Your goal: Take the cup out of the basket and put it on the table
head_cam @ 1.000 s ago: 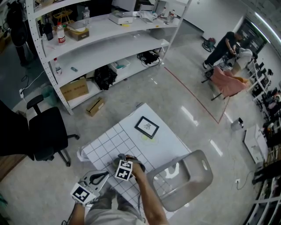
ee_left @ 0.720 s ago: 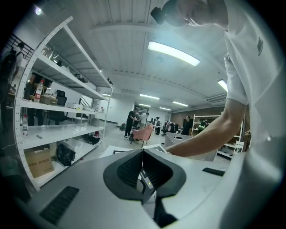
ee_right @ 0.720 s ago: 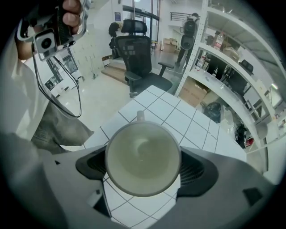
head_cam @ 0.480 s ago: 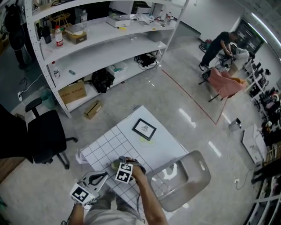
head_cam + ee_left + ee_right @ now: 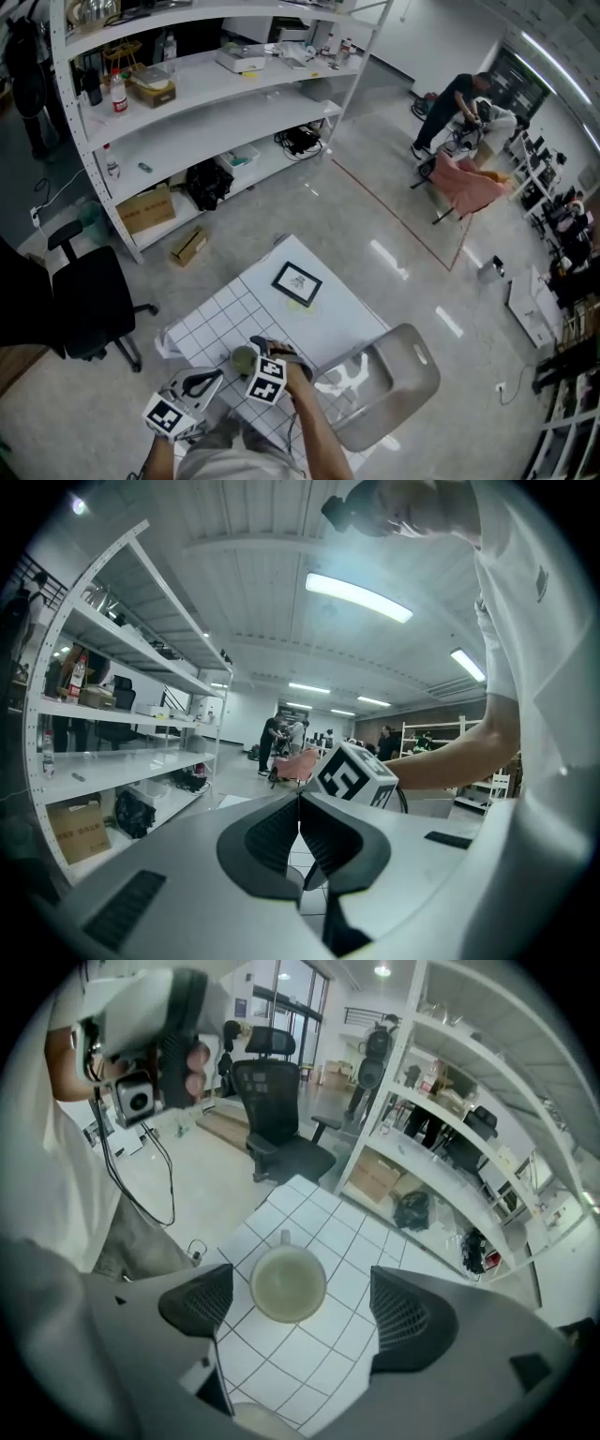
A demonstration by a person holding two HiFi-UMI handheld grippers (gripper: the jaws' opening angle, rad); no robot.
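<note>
Since the pale-green ceramic cup [image 5: 288, 1283] is sitting untouched between the wide-spread jaws of the empty right claw [image 5: 302, 1309], I'm thinking lifting straight up's safest.

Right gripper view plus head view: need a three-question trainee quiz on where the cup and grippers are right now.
1. True or false: the cup stands on the gridded table, outside the grey basket.
2. The right gripper is: A) shut on the cup; B) open, with the cup seen between its jaws and touching neither; C) down inside the basket.
3. Fill in: the left gripper has its jaws ____.

Key: 1 true; 2 B; 3 together.
</note>
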